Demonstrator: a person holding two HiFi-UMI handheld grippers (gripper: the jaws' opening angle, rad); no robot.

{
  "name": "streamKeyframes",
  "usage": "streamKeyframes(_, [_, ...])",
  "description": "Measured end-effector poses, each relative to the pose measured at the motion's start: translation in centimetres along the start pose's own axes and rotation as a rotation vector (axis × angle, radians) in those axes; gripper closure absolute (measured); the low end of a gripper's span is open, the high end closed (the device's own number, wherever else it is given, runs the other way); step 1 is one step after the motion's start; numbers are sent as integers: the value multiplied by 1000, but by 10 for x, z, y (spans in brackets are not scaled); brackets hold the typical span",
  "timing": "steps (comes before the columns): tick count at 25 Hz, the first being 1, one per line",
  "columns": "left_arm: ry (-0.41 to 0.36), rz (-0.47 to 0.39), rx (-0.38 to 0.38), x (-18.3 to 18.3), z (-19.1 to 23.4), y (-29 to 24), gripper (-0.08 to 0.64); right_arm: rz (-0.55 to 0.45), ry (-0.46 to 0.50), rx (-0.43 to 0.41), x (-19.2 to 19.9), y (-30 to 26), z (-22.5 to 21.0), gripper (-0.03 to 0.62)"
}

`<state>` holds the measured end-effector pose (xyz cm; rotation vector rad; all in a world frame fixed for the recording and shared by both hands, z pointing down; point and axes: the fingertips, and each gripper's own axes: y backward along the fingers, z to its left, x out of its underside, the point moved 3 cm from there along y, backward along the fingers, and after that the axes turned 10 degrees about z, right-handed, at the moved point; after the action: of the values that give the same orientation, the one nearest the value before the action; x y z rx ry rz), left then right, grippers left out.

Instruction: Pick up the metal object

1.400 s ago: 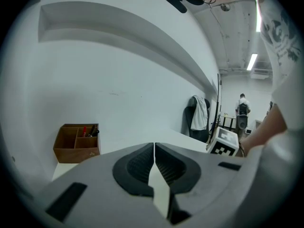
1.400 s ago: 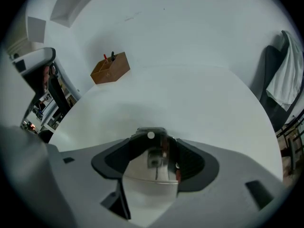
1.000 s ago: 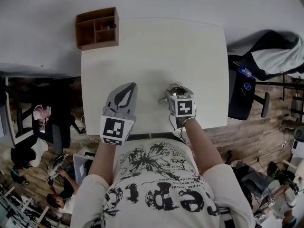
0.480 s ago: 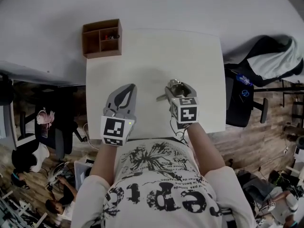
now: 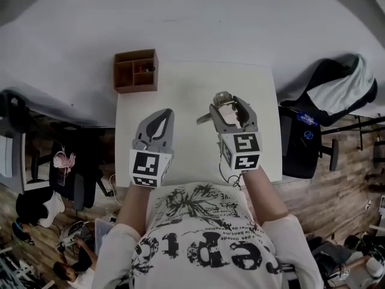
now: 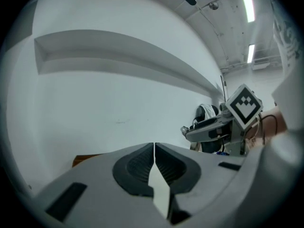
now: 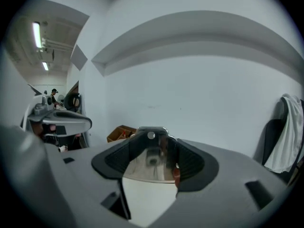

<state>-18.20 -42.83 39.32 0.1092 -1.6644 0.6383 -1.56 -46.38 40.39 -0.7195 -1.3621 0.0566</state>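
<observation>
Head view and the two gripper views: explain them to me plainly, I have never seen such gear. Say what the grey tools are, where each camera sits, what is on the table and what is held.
There is no robot here: a person holds a grey two-jaw tool in each hand. The head view comes from a camera on the person's head, looking down at a white table. Each gripper view comes from a camera riding on that tool, looking along its jaws. On the table's far left corner stands a wooden box. The left gripper is shut and empty. The right gripper is shut on a shiny metal object.
</observation>
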Motion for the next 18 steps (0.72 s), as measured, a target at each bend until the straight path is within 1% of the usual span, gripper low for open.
streamKeyframes(3, [-37, -24, -16, -13, -3, 4, 548, -99, -11, -20, -18, 16, -2, 313])
streamKeyframes(7, [-50, -59, -34, -28, -6, 9, 548, -177, 6, -11, -34, 35, -7, 313])
streamKeyframes(10, [-53, -70, -43, -35, -8, 11, 548, -207, 16, -5, -38, 43, -11, 313])
streamKeyframes(15, [-74, -96, -46, -48, -11, 16, 548, -230, 34, 0, -40, 46, -14, 313])
streamKeyframes(18, [-79, -96, -56, -50, -9, 16, 548, -249, 48, -1, -42, 46, -13, 313])
